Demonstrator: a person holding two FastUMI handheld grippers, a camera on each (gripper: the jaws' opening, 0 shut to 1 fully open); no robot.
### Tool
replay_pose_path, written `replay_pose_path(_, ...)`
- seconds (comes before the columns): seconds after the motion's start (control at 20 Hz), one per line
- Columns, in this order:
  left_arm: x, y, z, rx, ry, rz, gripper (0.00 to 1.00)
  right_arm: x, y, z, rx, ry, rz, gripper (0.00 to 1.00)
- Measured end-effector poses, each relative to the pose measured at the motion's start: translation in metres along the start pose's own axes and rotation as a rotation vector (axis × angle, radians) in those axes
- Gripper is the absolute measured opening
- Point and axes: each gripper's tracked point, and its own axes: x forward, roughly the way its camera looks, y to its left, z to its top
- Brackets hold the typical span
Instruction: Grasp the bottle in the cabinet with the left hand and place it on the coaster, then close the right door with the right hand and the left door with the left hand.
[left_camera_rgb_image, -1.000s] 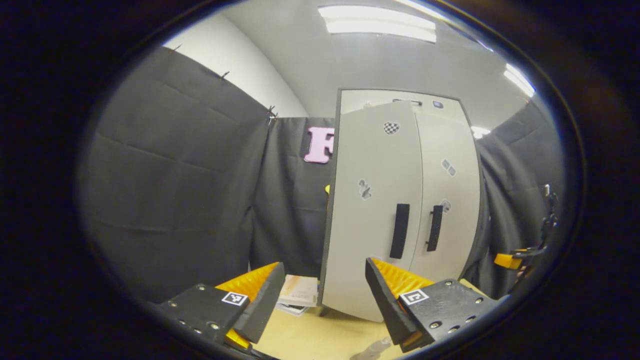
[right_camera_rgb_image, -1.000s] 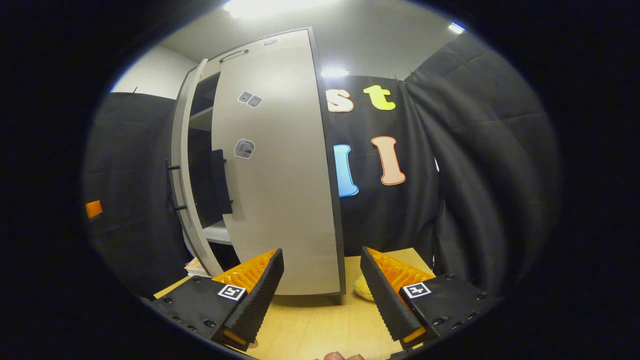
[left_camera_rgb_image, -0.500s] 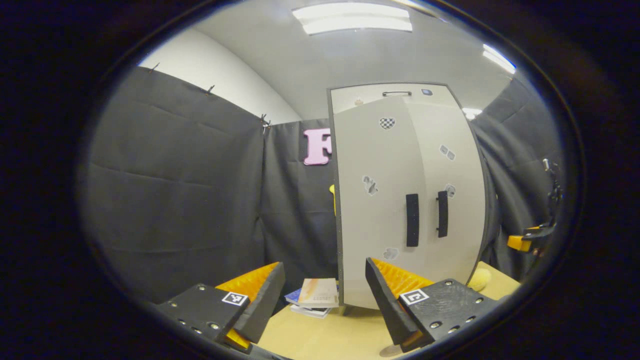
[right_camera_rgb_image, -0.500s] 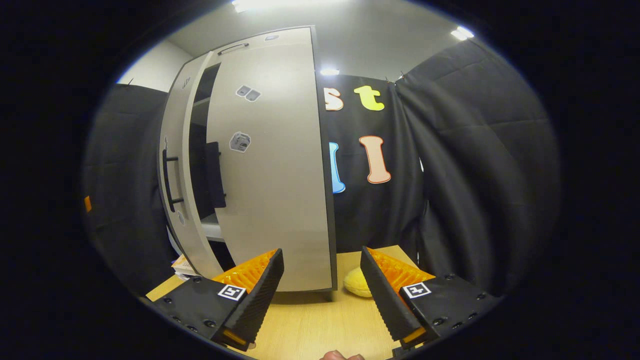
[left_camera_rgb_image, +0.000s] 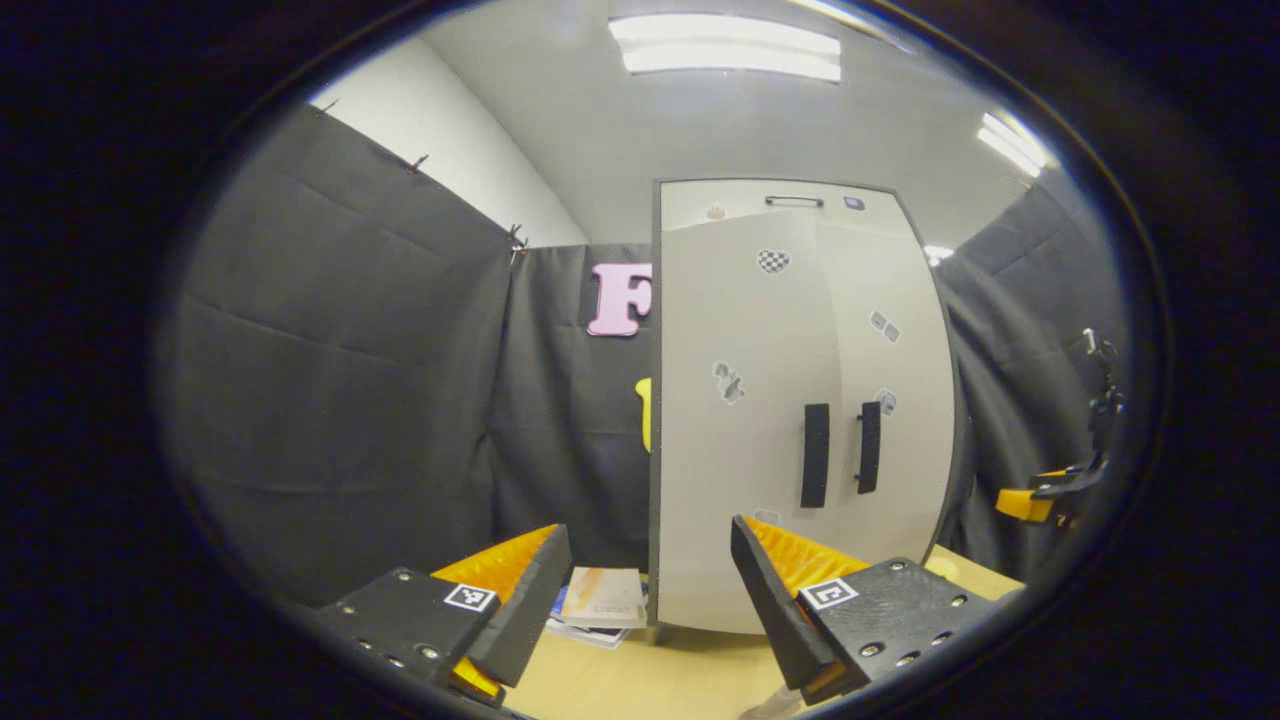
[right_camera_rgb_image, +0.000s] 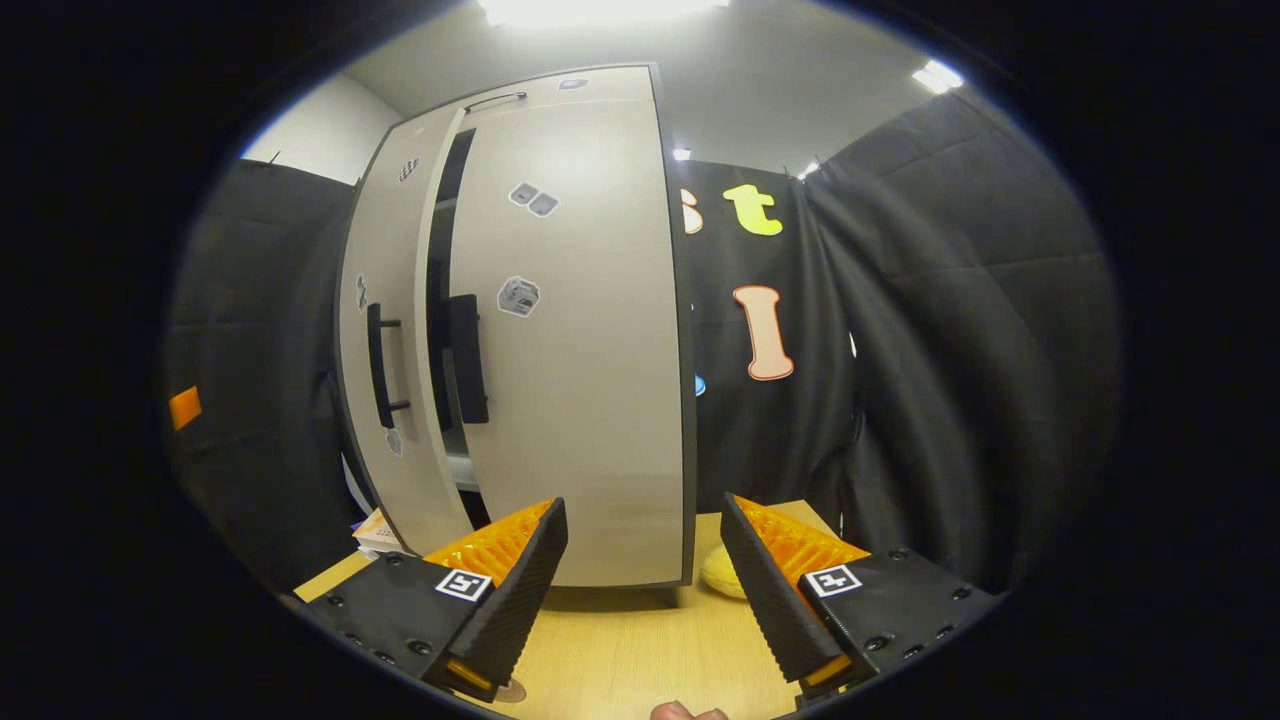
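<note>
I see a small stack of books (left_camera_rgb_image: 603, 605) lying on the wooden tabletop (left_camera_rgb_image: 660, 675) at the cabinet's left foot, and its corner also peeks out in my right gripper view. A rounded yellow object (right_camera_rgb_image: 722, 572) sits on the tabletop just beside the cabinet's right corner. Ceiling light panels (left_camera_rgb_image: 728, 58) glow overhead.
</note>
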Motion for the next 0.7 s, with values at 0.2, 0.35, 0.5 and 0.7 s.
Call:
replay_pose_path(0.2,0.000,-0.001,-0.009,-0.038,-0.004,-0.058,0.94,-0.005,0.005,-0.006,-0.010,-0.009,-0.016,0.98)
replay_pose_path(0.35,0.000,0.004,-0.019,-0.054,0.005,-0.074,0.94,-0.006,0.010,-0.011,-0.023,-0.002,-0.014,0.98)
replay_pose_path(0.5,0.000,0.010,-0.024,-0.063,0.016,-0.085,0.94,-0.006,0.014,-0.005,-0.022,-0.013,-0.015,0.98)
replay_pose_path(0.7,0.001,0.019,-0.028,-0.045,0.010,-0.090,0.94,-0.009,0.017,0.002,-0.022,-0.047,-0.024,0.98)
